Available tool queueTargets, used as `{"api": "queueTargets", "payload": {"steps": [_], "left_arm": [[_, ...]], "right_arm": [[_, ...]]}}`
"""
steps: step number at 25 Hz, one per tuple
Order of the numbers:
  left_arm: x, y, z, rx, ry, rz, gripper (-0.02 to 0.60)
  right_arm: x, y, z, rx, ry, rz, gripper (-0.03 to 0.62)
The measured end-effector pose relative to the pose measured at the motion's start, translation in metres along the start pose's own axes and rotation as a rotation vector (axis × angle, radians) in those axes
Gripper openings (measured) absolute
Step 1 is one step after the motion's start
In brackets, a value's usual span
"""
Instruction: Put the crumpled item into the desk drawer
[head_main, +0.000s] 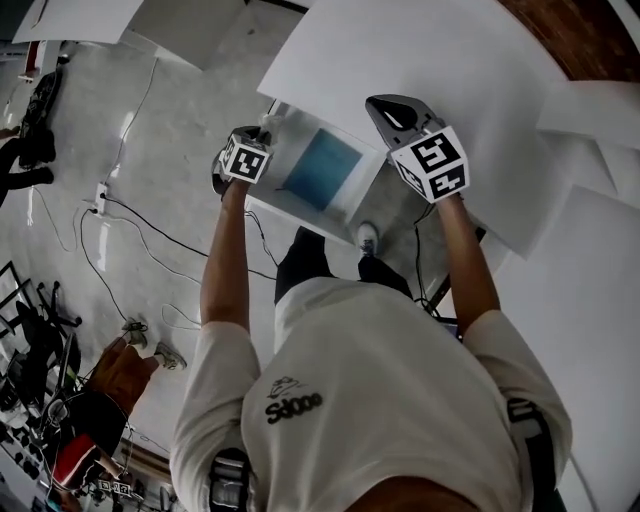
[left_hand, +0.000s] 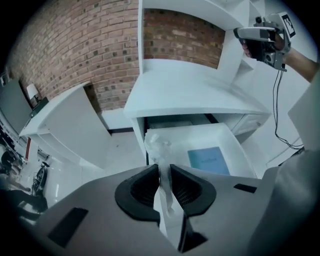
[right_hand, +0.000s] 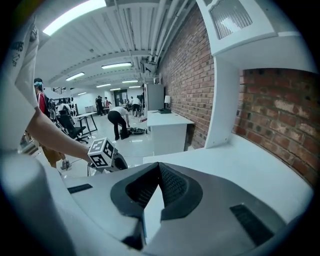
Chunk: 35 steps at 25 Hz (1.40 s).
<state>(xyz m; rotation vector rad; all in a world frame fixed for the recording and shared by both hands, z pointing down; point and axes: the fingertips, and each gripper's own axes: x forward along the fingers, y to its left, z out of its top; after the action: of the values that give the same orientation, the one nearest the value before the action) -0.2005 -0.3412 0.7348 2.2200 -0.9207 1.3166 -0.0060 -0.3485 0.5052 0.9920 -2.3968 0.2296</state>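
Left claw (left_hand: 160, 172) pinches the wad (left_hand: 156, 147) over the open drawer's (left_hand: 235, 145) edge; right claw (right_hand: 159, 170) closed, empty, above the white bench (right_hand: 250, 170); brick wall (left_hand: 75, 45) behind.

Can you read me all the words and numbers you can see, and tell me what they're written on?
"Sd00e", or close to it, since the letters are fuzzy: on the back of the person's white shirt.
Blue sheet in the drawer: a faint line of print, too small to read.
Marker cubes: only black-and-white square patterns, no words.
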Motion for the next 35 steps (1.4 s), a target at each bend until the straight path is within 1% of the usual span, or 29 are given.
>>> {"api": "queueTargets", "payload": {"steps": [5, 8, 11, 15, 17, 20, 26, 28, 31, 35], "left_arm": [[0.042, -0.005, -0.007, -0.031, 0.034, -0.061, 0.067], [0.065, -0.009, -0.009, -0.065, 0.052, -0.081, 0.067], [0.085, -0.015, -0.013, -0.083, 0.076, -0.098, 0.067], [0.108, -0.022, -0.009, -0.095, 0.068, -0.115, 0.067], [0.113, -0.026, -0.005, -0.072, 0.065, -0.104, 0.067], [0.119, -0.028, -0.002, -0.038, 0.065, -0.062, 0.072], [0.121, -0.028, 0.000, -0.036, 0.055, -0.028, 0.105], [0.122, -0.029, -0.001, -0.030, 0.056, -0.024, 0.131], [0.119, -0.027, -0.002, -0.043, 0.052, -0.006, 0.158], [0.103, -0.019, 0.006, -0.084, 0.001, 0.047, 0.158]], "right_arm": [[0.013, -0.003, -0.016, 0.038, 0.034, -0.021, 0.005], [0.021, -0.004, -0.028, 0.057, 0.061, -0.030, 0.005], [0.026, -0.005, -0.039, 0.077, 0.077, -0.029, 0.005], [0.027, -0.007, -0.048, 0.111, 0.072, -0.013, 0.005], [0.025, -0.006, -0.054, 0.122, 0.076, -0.006, 0.005], [0.022, -0.008, -0.063, 0.135, 0.090, -0.011, 0.006], [0.016, -0.010, -0.067, 0.137, 0.097, -0.020, 0.006], [0.015, -0.008, -0.067, 0.130, 0.099, -0.015, 0.005], [0.011, -0.008, -0.067, 0.121, 0.099, -0.015, 0.006], [0.000, -0.013, -0.066, 0.115, 0.091, -0.031, 0.005]]}}
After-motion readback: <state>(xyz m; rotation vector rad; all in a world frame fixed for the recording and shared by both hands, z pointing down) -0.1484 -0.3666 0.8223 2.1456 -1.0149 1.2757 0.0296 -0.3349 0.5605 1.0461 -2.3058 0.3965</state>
